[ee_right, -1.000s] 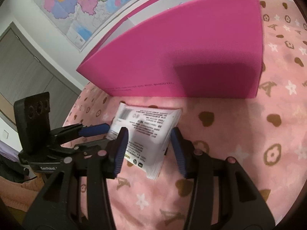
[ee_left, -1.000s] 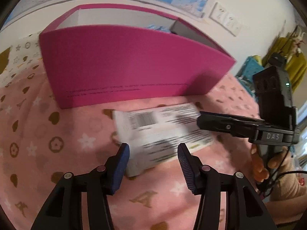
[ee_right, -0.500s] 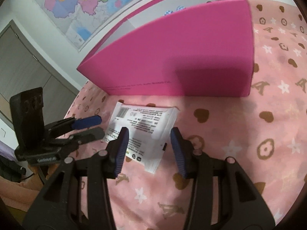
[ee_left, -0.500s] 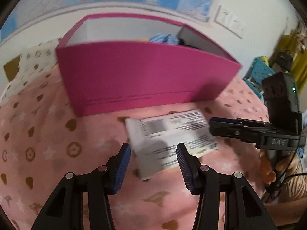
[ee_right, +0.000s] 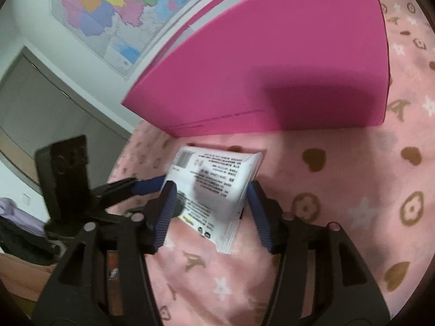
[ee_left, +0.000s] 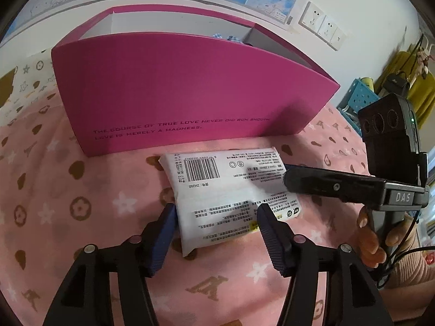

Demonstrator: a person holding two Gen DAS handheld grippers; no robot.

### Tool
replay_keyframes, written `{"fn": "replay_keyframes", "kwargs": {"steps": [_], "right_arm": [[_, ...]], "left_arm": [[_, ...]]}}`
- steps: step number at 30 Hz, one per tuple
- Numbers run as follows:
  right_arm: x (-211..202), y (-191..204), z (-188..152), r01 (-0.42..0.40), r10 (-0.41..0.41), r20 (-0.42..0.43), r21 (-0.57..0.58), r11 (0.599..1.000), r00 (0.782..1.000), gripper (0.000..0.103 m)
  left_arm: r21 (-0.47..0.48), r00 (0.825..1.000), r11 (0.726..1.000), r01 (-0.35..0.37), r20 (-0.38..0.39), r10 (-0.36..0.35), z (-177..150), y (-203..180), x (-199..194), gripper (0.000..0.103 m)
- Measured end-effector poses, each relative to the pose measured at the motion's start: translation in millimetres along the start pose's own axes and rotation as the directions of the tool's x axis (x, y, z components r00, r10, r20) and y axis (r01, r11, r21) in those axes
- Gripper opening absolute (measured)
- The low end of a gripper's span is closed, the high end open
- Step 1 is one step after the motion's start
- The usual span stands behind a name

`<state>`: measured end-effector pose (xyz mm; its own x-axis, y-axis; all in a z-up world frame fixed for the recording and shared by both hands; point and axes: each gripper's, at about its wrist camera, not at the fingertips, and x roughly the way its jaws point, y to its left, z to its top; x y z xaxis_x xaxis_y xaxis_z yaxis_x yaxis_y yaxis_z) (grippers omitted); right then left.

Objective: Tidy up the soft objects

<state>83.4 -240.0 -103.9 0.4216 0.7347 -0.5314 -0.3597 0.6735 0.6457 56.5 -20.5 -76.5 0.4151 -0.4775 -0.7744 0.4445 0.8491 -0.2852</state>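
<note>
Now the white packet (ee_left: 228,193) lies between both open tongs.

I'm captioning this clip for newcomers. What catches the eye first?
A big magenta box stands open-topped on the pink patterned blanket. Just before it lies a white printed soft pack, flanked by the left claw and right claw, both open.

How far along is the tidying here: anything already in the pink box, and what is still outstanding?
Done: some blue checked fabric shows above the pink box wall, so something is apparently already stored. In hand: the white packet lies on the pink blanket before the box, with the left gripper and right gripper bracketing it; their jaws have just been opening, and neither looks clamped. Left: gripping, lifting and boxing the packet.
</note>
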Motion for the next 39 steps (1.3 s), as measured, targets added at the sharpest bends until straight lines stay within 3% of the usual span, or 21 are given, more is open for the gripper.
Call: {"fn": "replay_keyframes", "kwargs": {"steps": [5, 9, 22, 39], "right_arm": [[-5.7, -5.1, 0.6, -0.049, 0.048, 0.024, 0.021, 0.999, 0.999, 0.056], [-6.3, -2.0, 0.5, 0.018, -0.018, 0.019, 0.0, 1.0, 1.0, 0.055], [-19.8, 26.9, -2.6, 0.148, -0.142, 0.061, -0.098, 0.984, 0.988, 0.049], [-37.3, 36.6, -5.3, 0.189, -0.178, 0.094, -0.126, 0.974, 0.979, 0.049]], "left_arm": [[-0.021, 1.0, 1.0, 0.01, 0.006, -0.01, 1.2, 4.8, -1.5, 0.059], [0.001, 1.0, 1.0, -0.015, -0.002, 0.015, 2.4, -1.2, -1.6, 0.05], [0.023, 0.998, 0.998, -0.06, 0.022, 0.06, 9.1, -19.4, -12.0, 0.045], [0.046, 0.996, 0.997, -0.063, 0.071, 0.059, 13.8, -36.9, -27.7, 0.045]]}}
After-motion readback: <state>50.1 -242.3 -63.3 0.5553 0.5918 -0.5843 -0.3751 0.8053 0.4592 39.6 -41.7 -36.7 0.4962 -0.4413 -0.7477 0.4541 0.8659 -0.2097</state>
